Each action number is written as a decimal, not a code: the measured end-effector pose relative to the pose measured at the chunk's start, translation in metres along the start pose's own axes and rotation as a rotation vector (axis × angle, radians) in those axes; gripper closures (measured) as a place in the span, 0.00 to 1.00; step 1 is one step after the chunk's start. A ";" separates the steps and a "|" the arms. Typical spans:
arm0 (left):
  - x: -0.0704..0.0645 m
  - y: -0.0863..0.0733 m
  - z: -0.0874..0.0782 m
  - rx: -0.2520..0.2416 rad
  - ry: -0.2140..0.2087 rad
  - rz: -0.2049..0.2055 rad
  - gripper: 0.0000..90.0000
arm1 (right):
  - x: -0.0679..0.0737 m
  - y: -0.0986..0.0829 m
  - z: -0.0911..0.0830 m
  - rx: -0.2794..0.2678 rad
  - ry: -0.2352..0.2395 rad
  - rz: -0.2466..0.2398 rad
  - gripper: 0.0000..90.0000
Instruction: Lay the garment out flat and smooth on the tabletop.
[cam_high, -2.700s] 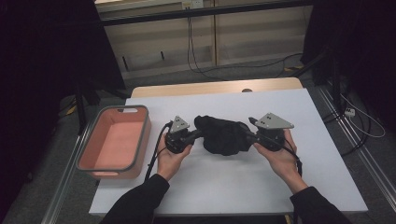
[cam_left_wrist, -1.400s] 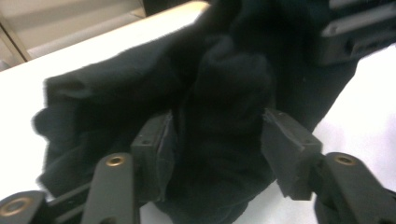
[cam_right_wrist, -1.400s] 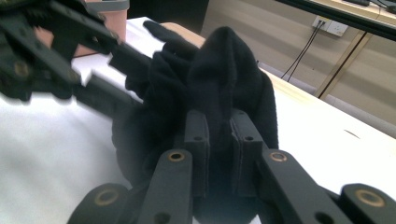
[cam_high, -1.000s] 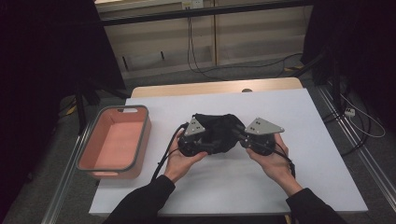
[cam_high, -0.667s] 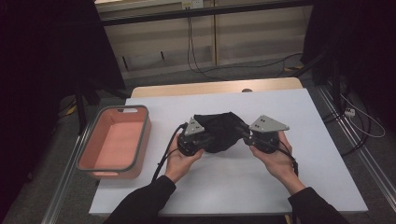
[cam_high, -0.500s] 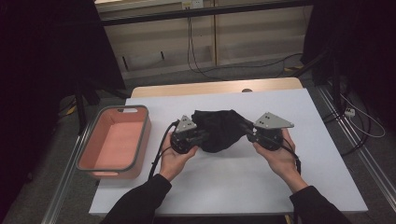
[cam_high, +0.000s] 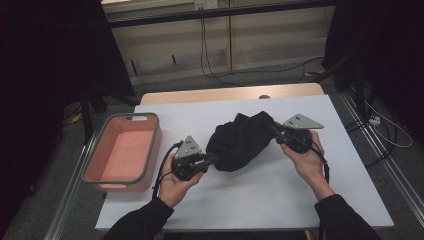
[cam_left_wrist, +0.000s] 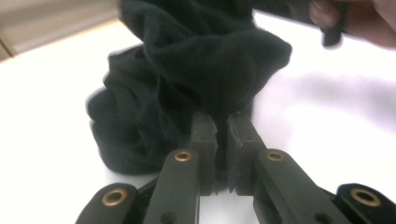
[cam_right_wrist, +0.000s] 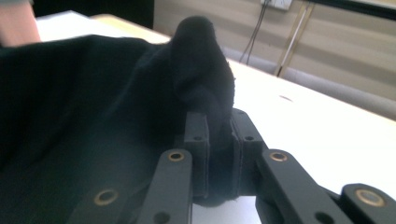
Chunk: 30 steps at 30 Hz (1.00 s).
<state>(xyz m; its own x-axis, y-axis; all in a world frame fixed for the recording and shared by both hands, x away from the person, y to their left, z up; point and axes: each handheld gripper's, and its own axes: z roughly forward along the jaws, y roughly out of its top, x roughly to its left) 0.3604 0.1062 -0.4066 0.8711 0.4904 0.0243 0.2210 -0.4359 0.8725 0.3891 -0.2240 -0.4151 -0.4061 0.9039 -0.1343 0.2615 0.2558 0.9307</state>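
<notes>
A black cloth (cam_high: 242, 141) lies bunched in the middle of the white counter (cam_high: 260, 200), stretched a little between the two tools. The left gripper (cam_high: 209, 159) has its fingers (cam_left_wrist: 203, 140) nearly closed on a fold at the cloth's near-left end; the left gripper view shows only a thin gap with fabric pinched in it. The right gripper (cam_high: 276, 135) is clamped on the far-right end — in the right gripper view a knob of cloth bulges up above its fingers (cam_right_wrist: 196, 140).

The step in hand looks like spreading the cloth out flat. To do that well, both grips should stay firm while the hands draw apart evenly, low over the counter, so the bunched middle unrolls rather than lifts. The left pinch looks shallow, so a sharp tug could slip it free — a slow, steady pull is safer. The pink bin (cam_high: 100, 172) at the left stands well clear.
</notes>
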 end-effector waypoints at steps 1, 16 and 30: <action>-0.003 -0.005 0.002 0.018 -0.012 0.003 0.92 | 0.000 -0.003 0.003 0.016 0.003 -0.001 0.88; -0.020 -0.042 0.041 0.182 -0.061 0.037 0.89 | 0.012 -0.012 0.007 0.100 0.020 -0.031 0.50; 0.000 -0.027 0.001 0.049 0.006 -0.007 0.53 | 0.054 -0.004 -0.011 0.060 0.180 -0.090 0.55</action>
<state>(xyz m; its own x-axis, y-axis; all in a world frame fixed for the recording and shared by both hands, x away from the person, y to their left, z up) 0.3549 0.1175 -0.4306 0.8668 0.4983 0.0211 0.2488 -0.4688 0.8476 0.3566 -0.1802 -0.4218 -0.5789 0.8020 -0.1475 0.2669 0.3573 0.8950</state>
